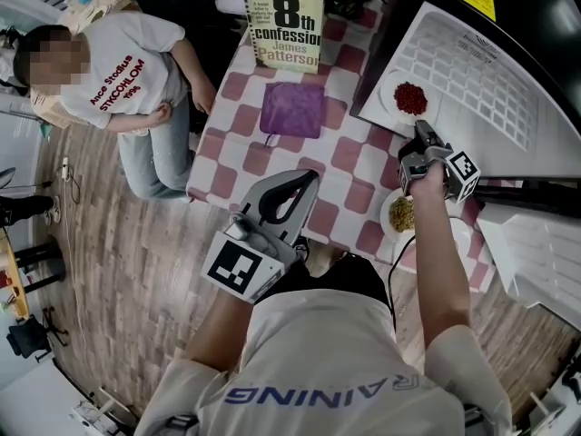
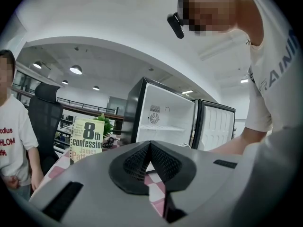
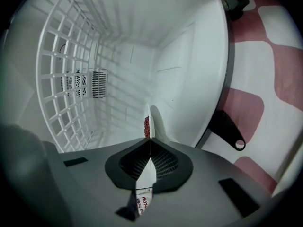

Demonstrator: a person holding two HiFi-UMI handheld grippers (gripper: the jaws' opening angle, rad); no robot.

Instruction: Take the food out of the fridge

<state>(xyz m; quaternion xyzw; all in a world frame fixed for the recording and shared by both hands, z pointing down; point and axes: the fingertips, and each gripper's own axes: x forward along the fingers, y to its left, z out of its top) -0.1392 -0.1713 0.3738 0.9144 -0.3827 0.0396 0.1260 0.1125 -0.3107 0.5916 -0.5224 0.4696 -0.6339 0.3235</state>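
1. Nearest, the left gripper [image 1: 307, 180] is hovering over the near edge of the checked table [image 1: 354, 166]. Its jaws are meeting at the tips, clenched on nothing.
2. Just beyond it, a second plate [image 1: 388, 225] of yellowish food [image 1: 401, 213] is sitting by the table's right edge, partly under the person's right forearm.
3. The right gripper [image 3: 150, 143] is reaching into the open fridge [image 2: 163, 119], and its jaws are pinching the near rim of the white plate [image 3: 153, 124].
4. That plate is carrying the red food [image 1: 410, 98] and is lying at the front of the fridge's interior, below the wire shelf [image 1: 481, 71]. Whether it is resting or lifted I cannot tell.
5. Further out, a purple cloth [image 1: 292, 109] is lying flat toward the table's far edge.
6. A book [image 1: 285, 27] is standing upright at the far edge.
7. Beyond the left edge, another person [image 1: 123, 75] in a white shirt is waiting.
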